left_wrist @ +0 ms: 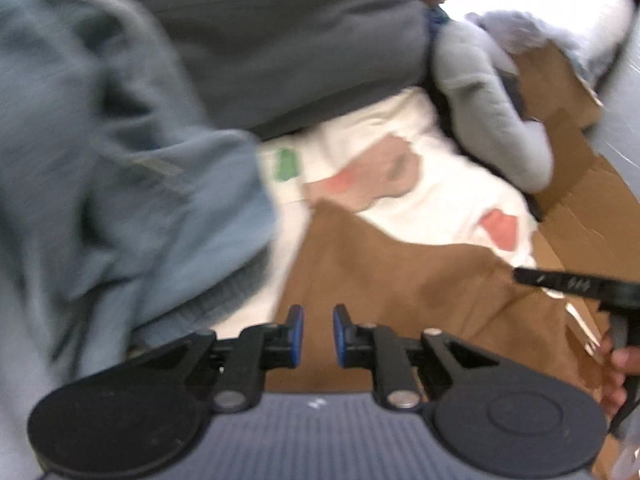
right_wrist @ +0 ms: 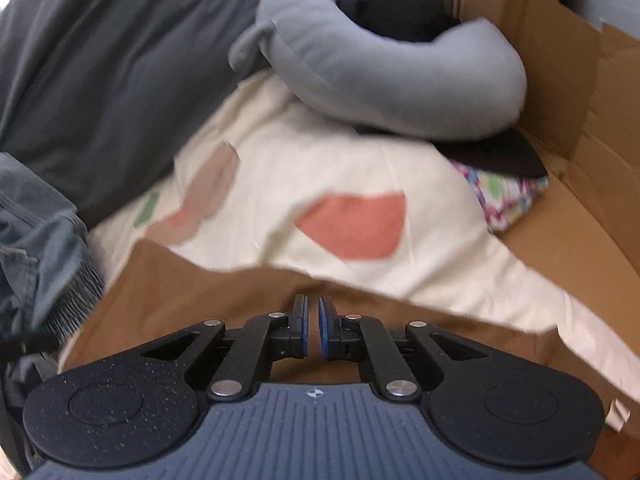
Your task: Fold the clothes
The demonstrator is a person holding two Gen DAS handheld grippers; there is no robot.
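a: while i look down the left wrist camera, my left gripper (left_wrist: 318, 336) shows a small gap between its blue pads, nothing in it. it hangs over the brown garment (left_wrist: 400, 280).

b: and the right?

a: my right gripper (right_wrist: 313, 328) has its pads almost together, a thin slit, nothing pinched. the brown garment lies just beyond its tips.

b: where are the other clothes?

a: a blue-grey garment (left_wrist: 120, 168) is bunched on the left. farther off lies a cream cloth with red and green patches (right_wrist: 320, 184), a dark grey garment (right_wrist: 112, 72) far left, a grey curved pillow (right_wrist: 392, 76) far right, against the cardboard box (right_wrist: 580, 100).
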